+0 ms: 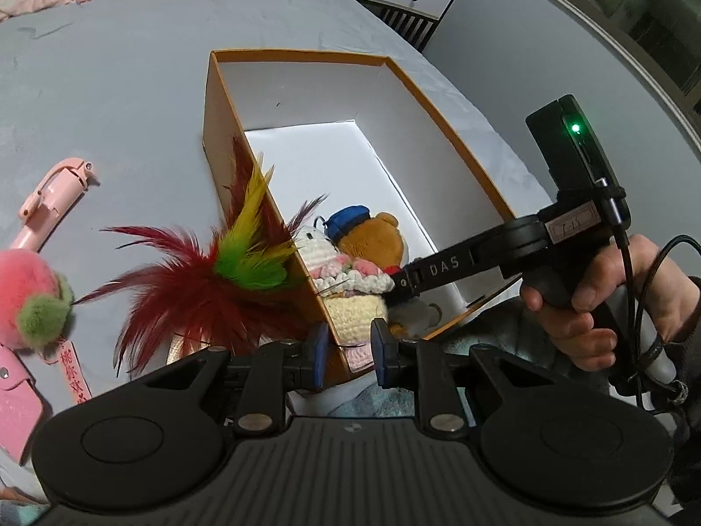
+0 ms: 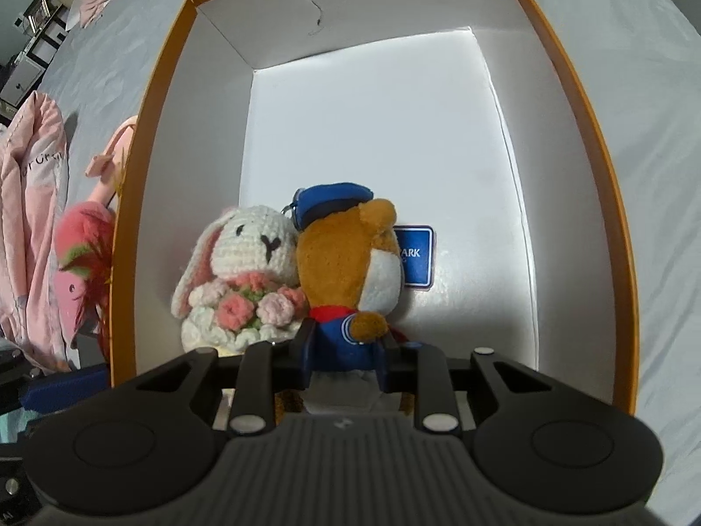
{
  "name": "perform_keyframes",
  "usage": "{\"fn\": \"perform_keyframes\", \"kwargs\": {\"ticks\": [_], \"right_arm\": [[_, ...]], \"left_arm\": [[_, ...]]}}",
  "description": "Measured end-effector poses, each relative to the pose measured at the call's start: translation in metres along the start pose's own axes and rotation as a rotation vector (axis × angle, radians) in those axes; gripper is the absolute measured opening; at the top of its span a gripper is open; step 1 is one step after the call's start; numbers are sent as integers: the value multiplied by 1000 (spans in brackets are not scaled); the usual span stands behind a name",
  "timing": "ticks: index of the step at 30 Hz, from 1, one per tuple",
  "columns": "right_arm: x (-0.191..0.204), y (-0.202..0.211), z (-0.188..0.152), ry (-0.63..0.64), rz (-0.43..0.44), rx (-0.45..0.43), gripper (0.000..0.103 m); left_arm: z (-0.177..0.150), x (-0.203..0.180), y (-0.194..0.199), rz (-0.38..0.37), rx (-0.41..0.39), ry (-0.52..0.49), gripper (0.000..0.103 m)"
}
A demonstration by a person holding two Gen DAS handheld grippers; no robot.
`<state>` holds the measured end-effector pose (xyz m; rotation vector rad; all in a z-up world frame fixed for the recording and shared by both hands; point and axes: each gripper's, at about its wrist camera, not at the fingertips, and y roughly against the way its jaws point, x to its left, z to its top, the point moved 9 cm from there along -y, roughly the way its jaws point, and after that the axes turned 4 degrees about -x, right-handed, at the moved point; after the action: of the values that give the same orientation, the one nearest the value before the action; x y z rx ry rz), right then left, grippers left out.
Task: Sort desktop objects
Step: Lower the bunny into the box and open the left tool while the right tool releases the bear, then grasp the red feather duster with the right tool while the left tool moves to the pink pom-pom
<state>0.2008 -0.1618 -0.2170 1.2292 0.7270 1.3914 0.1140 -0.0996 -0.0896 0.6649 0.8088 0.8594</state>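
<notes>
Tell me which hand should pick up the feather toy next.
Left. The feather toy lies outside the box beside the open left tongs; the right tongs are inside the box, flanking the bear.

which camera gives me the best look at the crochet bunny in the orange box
The right wrist view. There the crochet bunny faces the camera unobstructed, upright beside the bear, with face, ears and pink bouquet clear. In the left wrist view the bunny is partly hidden by the box wall, feathers and right tool.
</notes>
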Motion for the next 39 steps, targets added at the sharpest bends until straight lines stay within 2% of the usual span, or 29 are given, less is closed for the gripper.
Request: {"fn": "perform_keyframes", "kwargs": {"ticks": [5, 8, 9, 12, 15, 18, 23, 24, 25, 27, 30, 35, 37, 39], "right_arm": [[4, -5, 3, 2, -17, -23, 31], [2, -1, 2, 28, -53, -47, 37], [2, 1, 2, 37, -67, -54, 42], [-2, 20, -1, 60, -103, -99, 44], [0, 39, 0, 70, -123, -169, 44], [13, 72, -1, 99, -111, -289, 44], [52, 113, -6, 167, -40, -414, 44], [62, 119, -7, 188, -29, -428, 42], [74, 124, -8, 220, -14, -443, 41], [96, 126, -9, 286, 12, -445, 40], [132, 113, -12, 392, 42, -396, 40], [171, 83, -25, 610, -14, -309, 42], [179, 67, -22, 645, -28, -273, 45], [183, 49, -15, 647, -42, -242, 49]], "left_arm": [[-2, 6, 5, -17, -8, 21, 23], [1, 10, 19, 9, -36, 16, 23], [1, 12, 26, 15, -46, 10, 23], [1, 23, 46, 42, -71, -2, 24], [1, 42, 68, 97, -88, -8, 25], [-2, 70, 89, 168, -100, 15, 30], [-4, 118, 116, 313, -126, 53, 42], [-4, 124, 120, 330, -136, 53, 50], [-4, 129, 124, 343, -146, 55, 52], [-6, 134, 129, 345, -152, 51, 52], [-9, 139, 131, 335, -153, 46, 53], [-18, 150, 122, 327, -115, 14, 60], [-21, 159, 115, 327, -92, 11, 61], [-21, 172, 107, 357, -73, 14, 61]]}}
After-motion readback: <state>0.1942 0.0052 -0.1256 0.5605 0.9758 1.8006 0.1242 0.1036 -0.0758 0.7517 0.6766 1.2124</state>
